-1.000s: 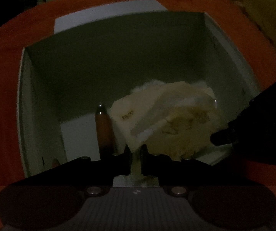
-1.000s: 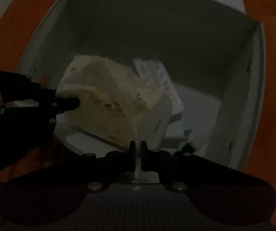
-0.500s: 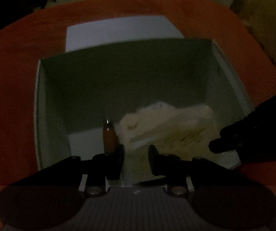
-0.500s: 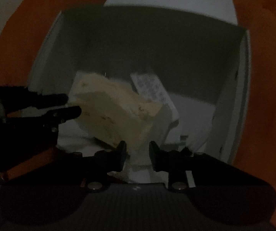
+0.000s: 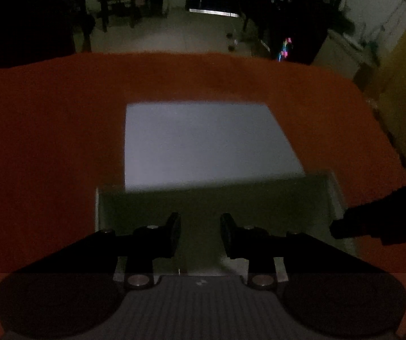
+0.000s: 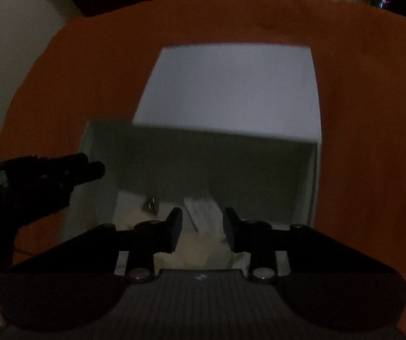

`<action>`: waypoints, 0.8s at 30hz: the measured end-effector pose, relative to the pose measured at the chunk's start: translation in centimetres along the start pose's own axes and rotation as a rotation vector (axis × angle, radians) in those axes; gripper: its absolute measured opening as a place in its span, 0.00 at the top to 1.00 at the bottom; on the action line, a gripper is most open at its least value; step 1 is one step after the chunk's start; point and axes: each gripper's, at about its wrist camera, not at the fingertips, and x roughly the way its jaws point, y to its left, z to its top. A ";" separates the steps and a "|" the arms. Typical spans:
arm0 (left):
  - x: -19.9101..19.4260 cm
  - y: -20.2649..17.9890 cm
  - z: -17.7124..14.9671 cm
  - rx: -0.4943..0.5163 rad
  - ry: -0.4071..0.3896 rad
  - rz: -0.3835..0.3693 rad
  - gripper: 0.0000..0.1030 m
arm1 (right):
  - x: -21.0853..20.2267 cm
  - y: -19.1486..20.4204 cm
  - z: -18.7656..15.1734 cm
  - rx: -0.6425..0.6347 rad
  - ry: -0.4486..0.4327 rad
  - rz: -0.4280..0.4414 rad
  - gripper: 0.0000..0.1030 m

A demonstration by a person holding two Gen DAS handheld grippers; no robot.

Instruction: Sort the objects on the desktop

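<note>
A white open box (image 5: 259,198) stands on the orange table, its lid flap (image 5: 203,144) lying flat behind it. My left gripper (image 5: 200,233) is open and empty above the box's near side; the contents are hidden in this view. My right gripper (image 6: 201,231) is open and empty above the box (image 6: 259,170). Below it, inside the box, lie a cream packet (image 6: 194,252), a white printed packet (image 6: 203,212) and the tip of a small bottle (image 6: 150,204). The other gripper shows at the right edge of the left wrist view (image 5: 378,218) and at the left of the right wrist view (image 6: 47,172).
The orange cloth (image 5: 47,141) covers the table all around the box. Beyond the far table edge are a dark room floor, chair legs (image 5: 118,2) and a yellow object (image 5: 401,90) at the right.
Both grippers have opened, let go of the cream packet into the box, and lifted up and back. The box now looks smaller and lower in both views.
</note>
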 end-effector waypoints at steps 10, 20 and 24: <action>4.2 4.4 7.8 -0.036 -0.042 -0.004 0.66 | 0.6 -4.3 8.3 0.008 -0.088 -0.012 0.46; 11.7 10.7 10.3 -0.133 0.024 0.021 0.56 | 4.8 -11.3 14.4 0.037 -0.090 -0.068 0.41; 14.7 11.4 10.2 -0.140 0.073 0.018 0.56 | 7.3 -13.4 15.9 0.050 -0.050 -0.085 0.40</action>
